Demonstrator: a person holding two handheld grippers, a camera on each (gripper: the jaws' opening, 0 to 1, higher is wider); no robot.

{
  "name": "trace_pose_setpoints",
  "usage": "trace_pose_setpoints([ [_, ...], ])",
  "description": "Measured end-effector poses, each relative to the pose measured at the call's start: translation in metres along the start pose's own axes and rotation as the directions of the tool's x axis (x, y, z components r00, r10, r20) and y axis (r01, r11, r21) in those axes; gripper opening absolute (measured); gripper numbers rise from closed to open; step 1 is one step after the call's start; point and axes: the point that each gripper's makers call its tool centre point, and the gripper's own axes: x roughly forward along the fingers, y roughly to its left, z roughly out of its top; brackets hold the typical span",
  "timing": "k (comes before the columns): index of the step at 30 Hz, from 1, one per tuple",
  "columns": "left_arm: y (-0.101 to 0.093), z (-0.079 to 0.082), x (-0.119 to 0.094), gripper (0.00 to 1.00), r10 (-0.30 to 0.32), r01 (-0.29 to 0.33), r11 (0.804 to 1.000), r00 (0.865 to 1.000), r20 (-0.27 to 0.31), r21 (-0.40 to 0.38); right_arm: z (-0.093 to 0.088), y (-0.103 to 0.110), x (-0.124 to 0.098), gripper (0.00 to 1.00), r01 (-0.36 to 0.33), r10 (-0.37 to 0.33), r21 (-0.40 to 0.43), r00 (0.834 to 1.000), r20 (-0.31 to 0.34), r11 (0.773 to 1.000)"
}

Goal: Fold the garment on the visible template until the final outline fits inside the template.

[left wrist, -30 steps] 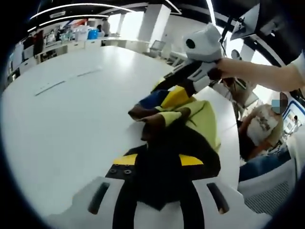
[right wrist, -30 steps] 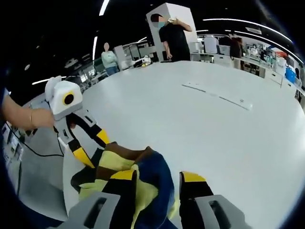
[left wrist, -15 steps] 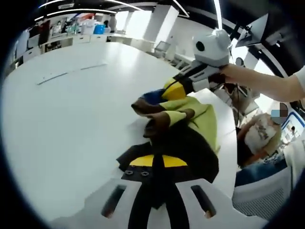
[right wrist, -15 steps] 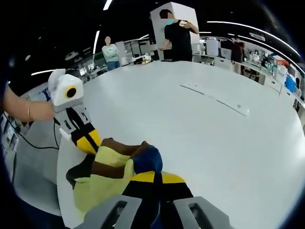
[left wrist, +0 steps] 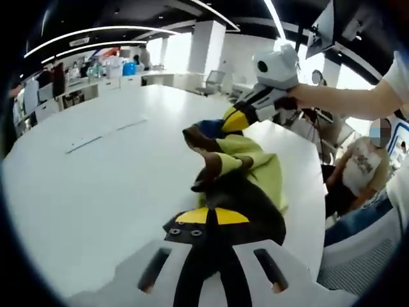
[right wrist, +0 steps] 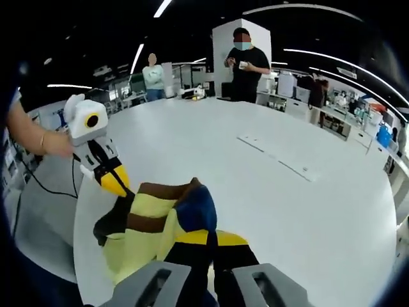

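Garment lies bunched on the white tabletop, near its edge, with yellow-green cloth, brown bands, a blue part and a black part. From the left gripper view, the left gripper is clenched on the black part, and a seated person shows beyond the tabletop edge. From the right gripper view, the right gripper grasps the blue part, and two standing people and grey strips on the tabletop show.

White hand-held gripper bodies, yellow-tipped black jaws; perhaps a thin bracelet.
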Motion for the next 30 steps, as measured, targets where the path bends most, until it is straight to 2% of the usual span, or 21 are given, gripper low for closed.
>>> trace_pose_setpoints([
  [5, 0.003, 0.004, -0.006, 0.0, 0.006, -0.006, 1.0, 1.0, 0.008, -0.001, 0.006, -0.003, -0.007, 0.0, 0.023, -0.023, -0.016, 1.0, 0.02, 1.0],
  [11, 0.011, 0.018, -0.02, 0.0, 0.074, -0.075, 0.997, 0.997, 0.038, 0.032, 0.016, -0.009, -0.016, 0.0, 0.065, -0.063, -0.032, 0.997, 0.048, 0.997],
  [12, 0.018, 0.022, -0.025, 0.0, 0.118, -0.12, 0.991, 0.992, 0.04, 0.064, 0.018, -0.014, -0.019, 0.0, 0.092, -0.09, -0.04, 0.995, 0.053, 0.995],
  [14, 0.019, 0.03, -0.03, 0.0, 0.127, -0.132, 0.988, 0.99, 0.062, 0.081, 0.018, -0.026, -0.025, 0.0, 0.159, -0.157, -0.059, 0.987, 0.031, 0.986],
  [18, 0.03, 0.05, -0.046, 0.0, 0.179, -0.187, 0.981, 0.977, 0.115, 0.06, 0.022, -0.036, -0.03, 0.0, 0.196, -0.194, -0.056, 0.98, 0.034, 0.979],
  [21, 0.04, 0.061, -0.057, 0.0, 0.234, -0.245, 0.966, 0.965, 0.117, 0.085, 0.026, -0.042, -0.033, 0.0, 0.22, -0.217, -0.066, 0.975, 0.039, 0.973],
  [23, 0.043, 0.067, -0.062, 0.0, 0.24, -0.251, 0.964, 0.962, 0.131, 0.082, 0.029, -0.045, -0.034, 0.0, 0.234, -0.231, -0.066, 0.972, 0.046, 0.97],
  [25, 0.048, 0.073, -0.066, 0.0, 0.254, -0.267, 0.961, 0.955, 0.151, 0.073, 0.034, -0.048, -0.035, 0.0, 0.246, -0.243, -0.055, 0.968, 0.056, 0.968],
  [30, 0.066, 0.077, -0.073, 0.0, 0.295, -0.308, 0.949, 0.943, 0.152, 0.069, 0.043, -0.055, -0.033, 0.0, 0.253, -0.251, -0.027, 0.966, 0.065, 0.967],
])
